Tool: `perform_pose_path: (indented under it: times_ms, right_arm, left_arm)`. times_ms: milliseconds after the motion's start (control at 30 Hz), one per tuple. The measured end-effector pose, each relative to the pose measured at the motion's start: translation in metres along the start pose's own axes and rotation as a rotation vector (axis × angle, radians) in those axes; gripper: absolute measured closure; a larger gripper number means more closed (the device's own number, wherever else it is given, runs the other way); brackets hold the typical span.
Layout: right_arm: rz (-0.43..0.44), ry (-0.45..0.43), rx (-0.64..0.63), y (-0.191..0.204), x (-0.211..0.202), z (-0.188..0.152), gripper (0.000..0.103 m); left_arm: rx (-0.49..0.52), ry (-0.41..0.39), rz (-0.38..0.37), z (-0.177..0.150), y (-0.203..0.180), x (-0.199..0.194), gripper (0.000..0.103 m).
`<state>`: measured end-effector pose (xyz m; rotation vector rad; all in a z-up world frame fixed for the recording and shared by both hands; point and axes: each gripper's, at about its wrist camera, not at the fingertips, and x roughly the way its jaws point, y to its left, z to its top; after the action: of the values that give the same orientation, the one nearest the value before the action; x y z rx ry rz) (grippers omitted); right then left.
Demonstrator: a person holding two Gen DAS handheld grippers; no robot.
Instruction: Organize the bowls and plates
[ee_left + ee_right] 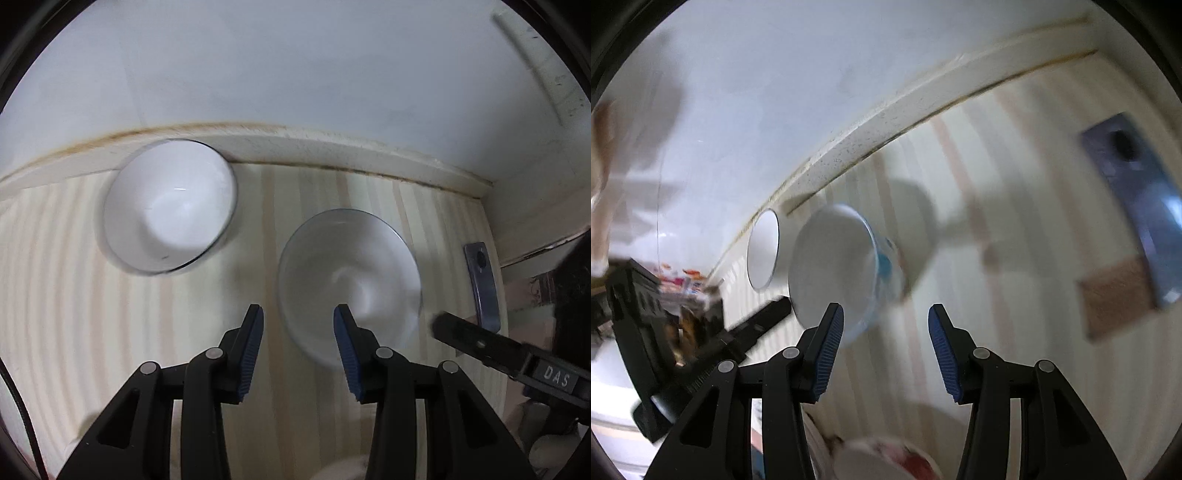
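Over the striped tabletop point(155, 332), left wrist view: left claw point(298, 325) stood released, nothing between its blue pads, right-hand pad hanging over the near rim of a white bowl point(351, 280). Second white bowl point(170, 206) sat further back, close against the raised pale ledge point(332, 147) at the wall, apart from the first. Both upright, mouths up. Judged glazed ceramic: stiff, smooth, likely slippery and chippable; best taken by pinching the rim wall, one pad inside, one outside. Noted a grey-blue flat phone-like item point(482, 284) at the right edge of the tabletop, and the tip of the other black tool point(469, 336) reaching in just beside the near bowl, a possible crowding point.

Right wrist view, heavily blurred: right claw point(886, 328) likewise released and empty. Near bowl point(838, 266) seen ahead of the left pad, blue pattern on its outer wall; far bowl point(764, 249) behind it by the ledge. Phone-like item point(1137, 206) lay well to the right with a brown square patch point(1115, 299) beside it. Other dishware point(886, 461) glimpsed at the bottom edge, too smeared to tell plate from bowl. Clutter far left unreadable.
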<state>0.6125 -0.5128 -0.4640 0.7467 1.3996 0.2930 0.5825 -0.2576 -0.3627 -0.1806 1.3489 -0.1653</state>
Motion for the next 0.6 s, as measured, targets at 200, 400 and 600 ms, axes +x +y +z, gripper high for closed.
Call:
perform_pose_path:
  times_ms: [200, 400, 600]
  right_arm:
    - [0.023, 0.019, 0.066, -0.003, 0.039, 0.02, 0.081]
    - [-0.056, -0.032, 0.023, 0.004, 0.04, 0.013, 0.084]
    - [-0.067, -0.055, 0.017, 0.004, 0.028, 0.004, 0.084]
  left_arm:
    - [-0.028, 0.028, -0.028, 0.01, 0.006, 0.024, 0.079]
    - [0.012, 0.01, -0.019, 0.006, -0.002, 0.02, 0.079]
    - [0.031, -0.014, -0.033, 0.003, -0.007, 0.007, 0.079]
